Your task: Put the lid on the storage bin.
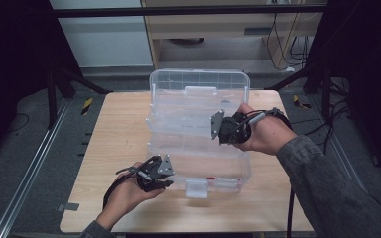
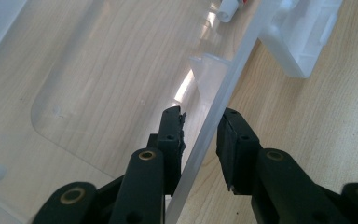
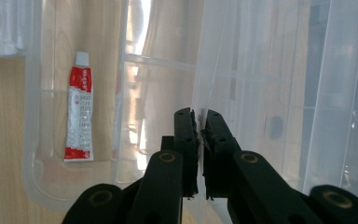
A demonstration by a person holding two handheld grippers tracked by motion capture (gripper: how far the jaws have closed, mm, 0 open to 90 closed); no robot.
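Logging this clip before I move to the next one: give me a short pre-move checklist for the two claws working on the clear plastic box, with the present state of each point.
1. Right claw clamped on an inner tray edge of the plastic box: ok, jaws pinched shut on the thin clear edge.
2. Left claw gripping the box's front wall: not ok, the wall runs between the jaws but a gap shows at the outer one.
3. Lid fully open: ok, it stands up at the back.
4. Red-and-white tube lying flat in the box: ok.
5. Front latch free: ok, unclipped and hanging forward.
6. Box squarely on the table: ok.
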